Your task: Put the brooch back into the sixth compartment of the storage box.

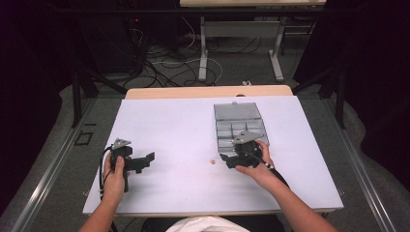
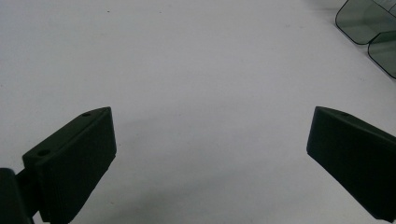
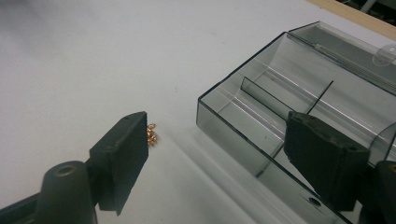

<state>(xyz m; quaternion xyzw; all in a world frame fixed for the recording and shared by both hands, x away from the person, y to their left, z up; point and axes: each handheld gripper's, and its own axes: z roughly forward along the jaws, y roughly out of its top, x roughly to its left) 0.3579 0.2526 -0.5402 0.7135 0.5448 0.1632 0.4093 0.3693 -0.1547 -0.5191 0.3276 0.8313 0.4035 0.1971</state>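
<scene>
Both claws stand apart and empty: left claw (image 1: 145,161) near the desk's (image 1: 174,125) left edge, right claw (image 1: 227,161) beside the compartment box (image 1: 239,123); closing carelessly could scatter the tiny copper rings (image 1: 211,162) mid-desk near its front edge

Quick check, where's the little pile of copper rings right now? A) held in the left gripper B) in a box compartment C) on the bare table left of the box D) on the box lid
C: the copper rings lie on the table, outside the grey compartment box.
</scene>
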